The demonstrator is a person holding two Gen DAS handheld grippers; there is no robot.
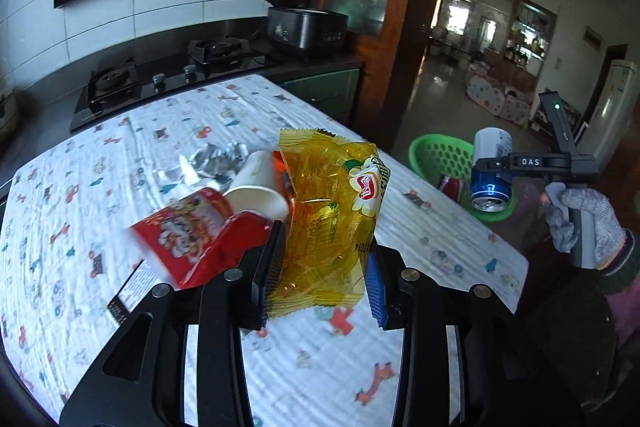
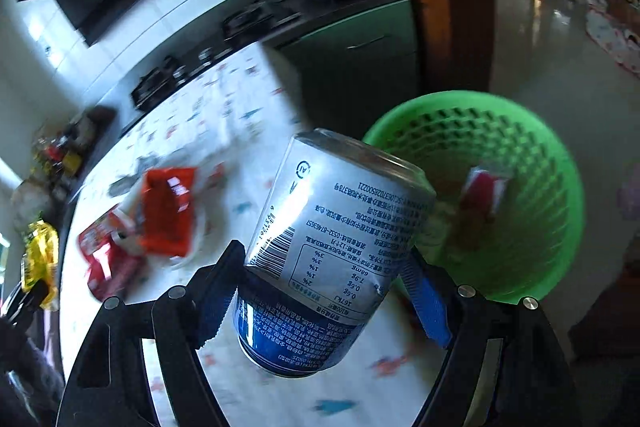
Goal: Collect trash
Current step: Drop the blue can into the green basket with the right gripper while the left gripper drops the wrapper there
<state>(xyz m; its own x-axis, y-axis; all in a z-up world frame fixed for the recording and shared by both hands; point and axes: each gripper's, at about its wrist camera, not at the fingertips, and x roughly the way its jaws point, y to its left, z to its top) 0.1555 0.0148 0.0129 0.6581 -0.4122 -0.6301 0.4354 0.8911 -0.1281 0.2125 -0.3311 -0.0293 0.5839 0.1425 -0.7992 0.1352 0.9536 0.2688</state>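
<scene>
We hold a blue-and-silver drink can (image 2: 332,251) clamped across its body in the right gripper (image 2: 324,291), long axis tilted, mouth end nearest us. The green mesh basket (image 2: 552,163) lies just ahead and right of it, beyond the table (image 1: 224,115) edge. Our left gripper (image 1: 320,267) pinches a yellow snack bag (image 1: 332,211), farther from the basket, so we judge the can drops first.

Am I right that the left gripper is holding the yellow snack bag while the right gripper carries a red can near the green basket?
Not quite: the can in the right gripper is blue and silver, not red, as the right wrist view shows. The rest holds: the left gripper holds the yellow snack bag, and the can is near the green basket.
</scene>
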